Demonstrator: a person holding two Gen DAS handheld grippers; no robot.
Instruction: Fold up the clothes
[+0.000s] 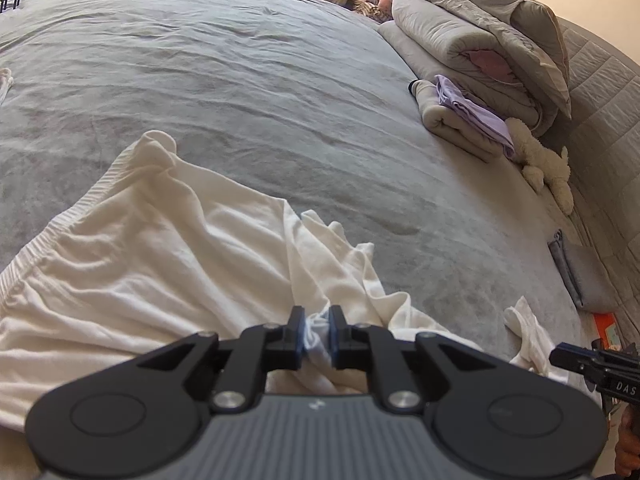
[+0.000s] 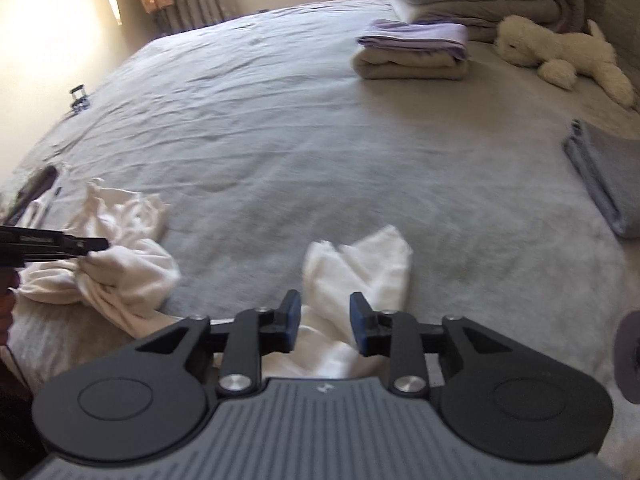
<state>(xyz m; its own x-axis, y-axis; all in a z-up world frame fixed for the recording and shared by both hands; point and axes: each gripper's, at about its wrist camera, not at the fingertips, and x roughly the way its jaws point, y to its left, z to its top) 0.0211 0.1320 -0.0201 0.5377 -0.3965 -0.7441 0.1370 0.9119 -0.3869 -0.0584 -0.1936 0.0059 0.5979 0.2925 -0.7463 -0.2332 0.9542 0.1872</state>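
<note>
A crumpled white garment (image 1: 140, 248) lies spread on the grey bed cover (image 1: 240, 80), its ribbed band at the left. My left gripper (image 1: 317, 320) is shut on a bunched fold of it near the front edge. In the right wrist view the left gripper (image 2: 102, 245) comes in from the left, pinching the same white garment (image 2: 128, 268). My right gripper (image 2: 325, 308) stands open, its blue pads apart; a loose white end of the garment (image 2: 360, 264) lies under and between them, not pressed. From the left wrist view, the right gripper (image 1: 560, 354) shows at the right edge.
At the far right a folded beige towel with lilac cloth on it (image 2: 412, 52) sits beside a white plush toy (image 2: 560, 52) and a rolled grey duvet (image 1: 480, 28). A folded grey item (image 2: 608, 176) lies near the bed's right edge.
</note>
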